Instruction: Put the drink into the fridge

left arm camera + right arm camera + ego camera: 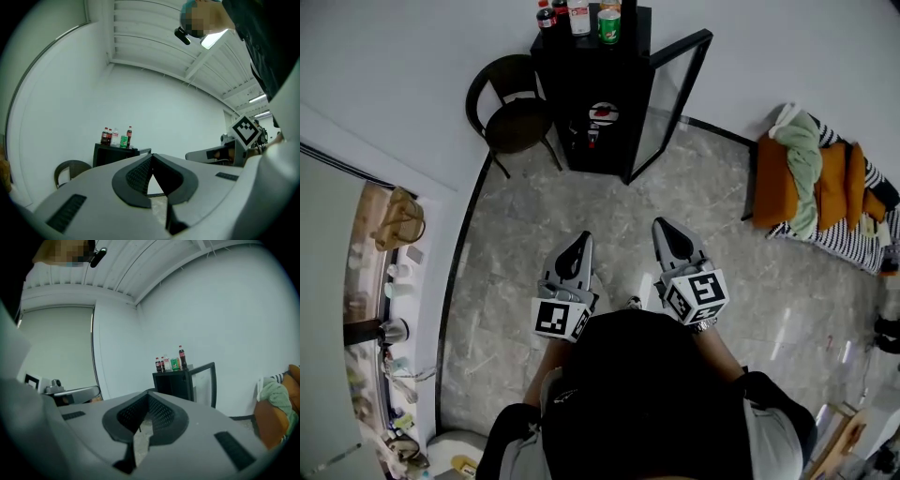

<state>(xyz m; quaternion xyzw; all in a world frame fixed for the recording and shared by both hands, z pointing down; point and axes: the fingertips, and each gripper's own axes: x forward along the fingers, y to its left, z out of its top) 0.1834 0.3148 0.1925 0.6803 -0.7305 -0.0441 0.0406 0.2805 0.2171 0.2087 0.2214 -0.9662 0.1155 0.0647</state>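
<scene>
Head view, looking steeply down on a grey stone floor [581, 206], shows a small black fridge [633, 56] against the far wall, straight ahead of the person and well apart from both hands. Its glass door [670, 103] hangs open, swung out toward the right, so the shelves face the person; what sits on them is too small to tell. A dark chair [517, 120] stands just beside the fridge on its left. Lower in the picture the left gripper [583, 242] and the right gripper [663, 230] are held side by side, both aimed toward the fridge. Each gripper's own view shows its fingers closed tip to tip with nothing between them, so no drink is in hand yet. The drinks [164, 364] stand upright in a row across the fridge top: cola bottles [547, 16] at the left corner, a clear bottle [579, 17] beside them, a green can [608, 25] toward the right edge. They lie ahead of the fingers, long axis vertical, which suits an approach from the front with the fingers opened wide to either side of a bottle. The left gripper lines up with the row; the right gripper faces the open door, its tips slightly further forward. Neither is clearly nearer, though the left looks the likelier one to pick.
</scene>
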